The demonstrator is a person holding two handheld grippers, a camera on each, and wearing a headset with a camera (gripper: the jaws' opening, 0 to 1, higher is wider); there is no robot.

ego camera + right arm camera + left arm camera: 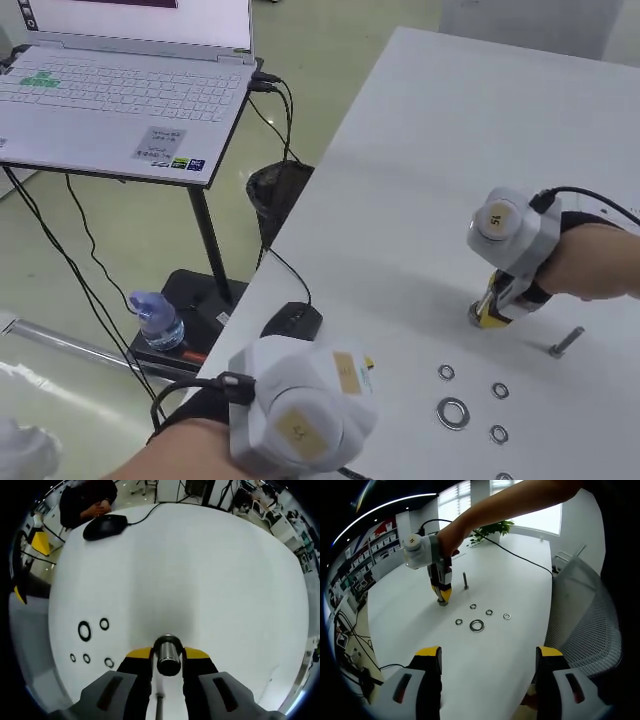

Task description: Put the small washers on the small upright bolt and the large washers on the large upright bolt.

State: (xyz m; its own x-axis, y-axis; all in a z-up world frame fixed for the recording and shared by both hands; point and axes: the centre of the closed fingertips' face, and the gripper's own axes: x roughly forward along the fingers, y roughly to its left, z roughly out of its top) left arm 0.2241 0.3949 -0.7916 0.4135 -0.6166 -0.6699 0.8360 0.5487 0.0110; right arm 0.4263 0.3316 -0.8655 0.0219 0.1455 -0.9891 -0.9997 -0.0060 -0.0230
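Lying near one large bolt: four small washers, one large washer.

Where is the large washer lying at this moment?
In the head view, the large washer lies flat on the white table, lower right, among the small washers, nearer the person than the right hand-held gripper gripping the large bolt.

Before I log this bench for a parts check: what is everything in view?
large washer: one, silver, on the table
small washers: four, silver, around it
small bolt: one, grey, upright beyond the washers
large bolt: one, steel, between the right jaws
table: one, white
mouse: one, black, table edge
laptop: one, white, on a stand
bottle: one, bluish, on the floor
chair: one, grey mesh, at the table
right gripper: yellow-tipped, clamping the large bolt
left gripper: yellow-tipped, open
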